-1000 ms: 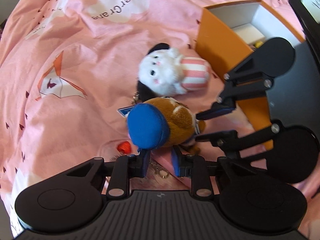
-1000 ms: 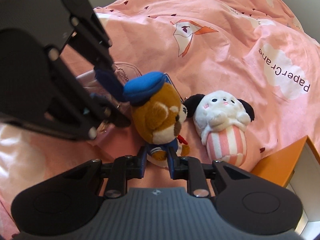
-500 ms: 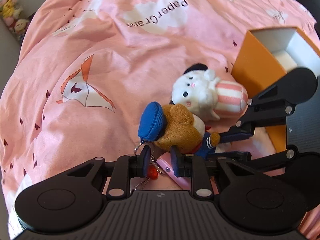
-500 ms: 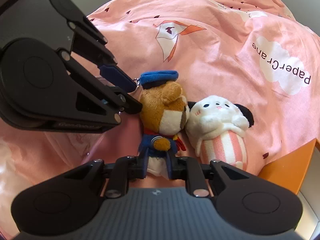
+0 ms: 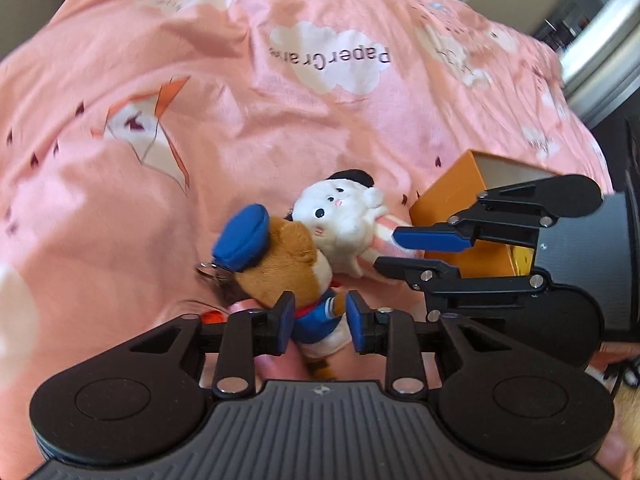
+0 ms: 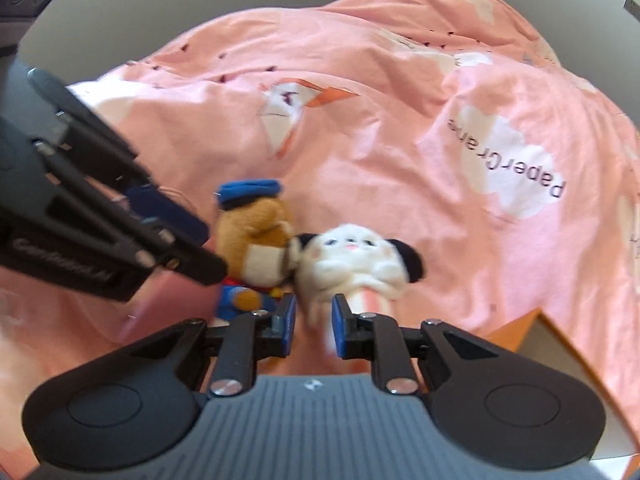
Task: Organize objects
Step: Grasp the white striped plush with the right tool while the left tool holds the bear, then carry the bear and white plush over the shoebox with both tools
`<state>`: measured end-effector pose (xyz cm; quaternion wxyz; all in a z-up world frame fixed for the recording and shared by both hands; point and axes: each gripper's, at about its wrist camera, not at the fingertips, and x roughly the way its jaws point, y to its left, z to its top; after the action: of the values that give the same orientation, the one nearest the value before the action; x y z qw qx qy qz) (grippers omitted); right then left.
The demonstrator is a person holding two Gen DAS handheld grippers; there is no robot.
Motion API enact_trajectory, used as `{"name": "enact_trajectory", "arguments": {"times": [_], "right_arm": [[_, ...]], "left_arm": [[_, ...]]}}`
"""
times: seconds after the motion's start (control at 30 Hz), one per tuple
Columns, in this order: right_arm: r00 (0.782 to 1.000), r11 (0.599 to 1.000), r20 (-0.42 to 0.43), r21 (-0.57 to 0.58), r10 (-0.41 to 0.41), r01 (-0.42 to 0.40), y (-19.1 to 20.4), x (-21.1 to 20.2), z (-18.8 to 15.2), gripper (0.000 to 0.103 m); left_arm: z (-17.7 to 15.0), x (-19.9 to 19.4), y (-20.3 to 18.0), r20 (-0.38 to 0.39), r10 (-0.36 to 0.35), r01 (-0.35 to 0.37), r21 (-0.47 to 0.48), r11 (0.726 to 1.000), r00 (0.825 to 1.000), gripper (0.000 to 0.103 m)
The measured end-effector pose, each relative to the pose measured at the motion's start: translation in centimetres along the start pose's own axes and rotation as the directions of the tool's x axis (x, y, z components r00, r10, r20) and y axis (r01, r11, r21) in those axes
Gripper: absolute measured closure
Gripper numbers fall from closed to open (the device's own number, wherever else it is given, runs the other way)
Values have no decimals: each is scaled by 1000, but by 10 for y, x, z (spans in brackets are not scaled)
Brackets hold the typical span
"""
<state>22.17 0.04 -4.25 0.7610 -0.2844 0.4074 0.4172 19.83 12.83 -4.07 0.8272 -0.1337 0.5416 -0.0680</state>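
The brown bear toy [image 5: 288,264] in a blue cap is framed between the fingers of the left gripper [image 5: 319,322], whose jaws have just been opening; the pads appear clear of it. The white plush [image 6: 352,264] lies just ahead of the right gripper [image 6: 314,326], which seems clenched on its striped lower end, though blur hinders certainty. The orange box [image 5: 452,204] sits right of both on the pink bedspread [image 5: 280,128].

Left tool [image 5: 319,322] opening; right tool [image 6: 314,330] narrow.
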Motion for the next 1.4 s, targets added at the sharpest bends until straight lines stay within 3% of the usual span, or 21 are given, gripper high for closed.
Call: {"name": "enact_trajectory", "arguments": {"times": [0.13,0.3,0.47,0.73,1.03,1.4], "right_arm": [[999,998,-25,-42,-43,41,-12,6,-2,70],[999,995,-46,-97,-8,4,-14,11,-2,64],[997,977,-70,-214,-38,23,-1,24,-2,57],[991,985,-131,-169,-39,16,-7,51,3,43],[986,995,-159,-98,-44,29,-8,59,4,49],[998,998,10,18,-60,60,-4,-2,-12,54]], "left_arm": [[2,17,0,-24,35,-37,-94,995,999,55],[1,34,3,-56,81,-90,-188,978,995,50],[1,43,5,-32,119,-123,-182,976,992,50],[5,56,10,-33,139,-142,-149,979,990,52],[-3,62,3,25,173,-169,-101,980,985,60],[-20,-6,-6,166,99,-80,-117,990,981,64]]}}
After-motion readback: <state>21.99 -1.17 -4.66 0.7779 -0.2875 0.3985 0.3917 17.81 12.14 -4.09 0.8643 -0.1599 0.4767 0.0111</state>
